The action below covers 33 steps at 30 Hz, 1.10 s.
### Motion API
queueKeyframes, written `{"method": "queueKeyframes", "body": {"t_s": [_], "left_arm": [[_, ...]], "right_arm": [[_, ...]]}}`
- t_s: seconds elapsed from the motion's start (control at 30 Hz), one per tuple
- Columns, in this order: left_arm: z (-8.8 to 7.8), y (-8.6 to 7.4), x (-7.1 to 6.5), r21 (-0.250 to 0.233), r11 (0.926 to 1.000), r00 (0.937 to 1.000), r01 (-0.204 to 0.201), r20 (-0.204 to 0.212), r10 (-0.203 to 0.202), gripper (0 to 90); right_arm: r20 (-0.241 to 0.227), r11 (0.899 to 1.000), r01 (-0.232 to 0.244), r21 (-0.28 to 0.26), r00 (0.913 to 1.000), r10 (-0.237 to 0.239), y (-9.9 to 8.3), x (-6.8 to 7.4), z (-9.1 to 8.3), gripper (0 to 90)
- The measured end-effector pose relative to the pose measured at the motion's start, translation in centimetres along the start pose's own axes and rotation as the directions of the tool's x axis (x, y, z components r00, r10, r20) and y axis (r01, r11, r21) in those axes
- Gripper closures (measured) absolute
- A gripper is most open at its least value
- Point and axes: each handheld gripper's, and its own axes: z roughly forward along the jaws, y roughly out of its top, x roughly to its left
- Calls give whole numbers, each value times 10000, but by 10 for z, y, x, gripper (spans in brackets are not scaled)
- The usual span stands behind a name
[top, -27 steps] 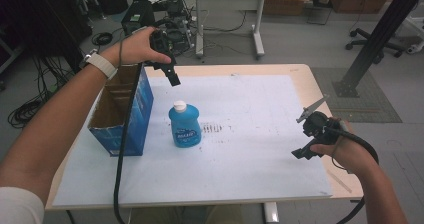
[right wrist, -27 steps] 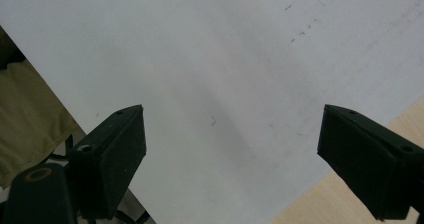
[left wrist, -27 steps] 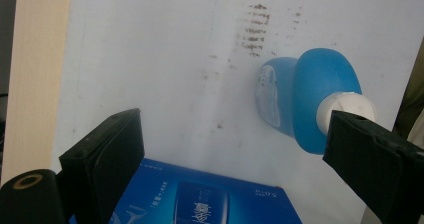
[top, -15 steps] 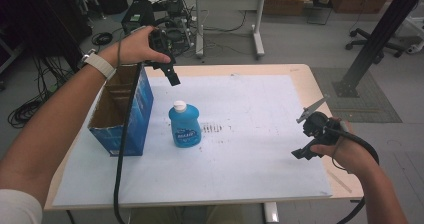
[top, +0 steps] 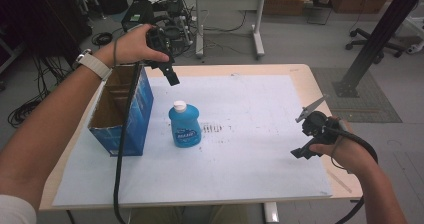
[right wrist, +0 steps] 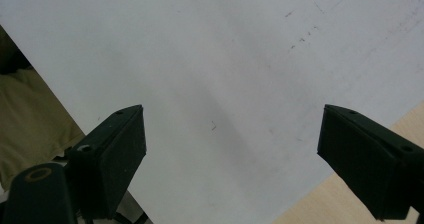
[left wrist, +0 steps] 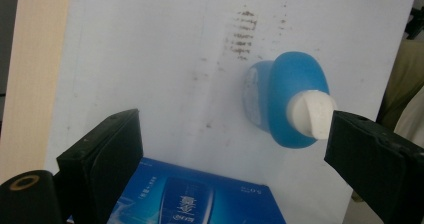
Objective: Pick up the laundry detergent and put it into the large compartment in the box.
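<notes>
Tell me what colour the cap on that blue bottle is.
White. The cap tops the blue bottle, and it shows best in the left gripper view.

A sheet (top: 250, 109) covers most of the table (top: 320, 79); on it, toward the left, a bottle (top: 184, 126) stands upright, just beside an open box (top: 125, 114) at its left; the left gripper (top: 169, 74) hangs above the box's far corner, behind the bottle; the right gripper (top: 307, 134) sits well apart, over the sheet's right edge.
</notes>
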Motion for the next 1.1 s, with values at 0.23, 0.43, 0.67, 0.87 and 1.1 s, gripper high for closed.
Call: {"method": "queueKeyframes", "body": {"t_s": [0.23,0.43,0.67,0.87,1.1], "left_arm": [[-4,0,-5,5,10000,10000,-24,32,24,79],[-7,1,-11,8,10000,10000,-78,-29,78,79],[-10,2,-17,-73,9999,10000,-85,22,85,80],[-13,2,-24,-156,9998,9999,-149,5,149,80],[-14,4,-34,-131,9995,9995,-293,84,294,80]], "right_arm": [[-4,10000,59,-55,10000,-59,3,0,1,120],[-12,10000,31,-35,10000,-31,1,2,1,120],[8,10000,4,-62,10000,-4,-1,3,-1,120],[5,10000,-1,-67,10000,1,-2,4,0,120],[65,9999,-9,-113,10000,10,-3,5,-2,120]]}}
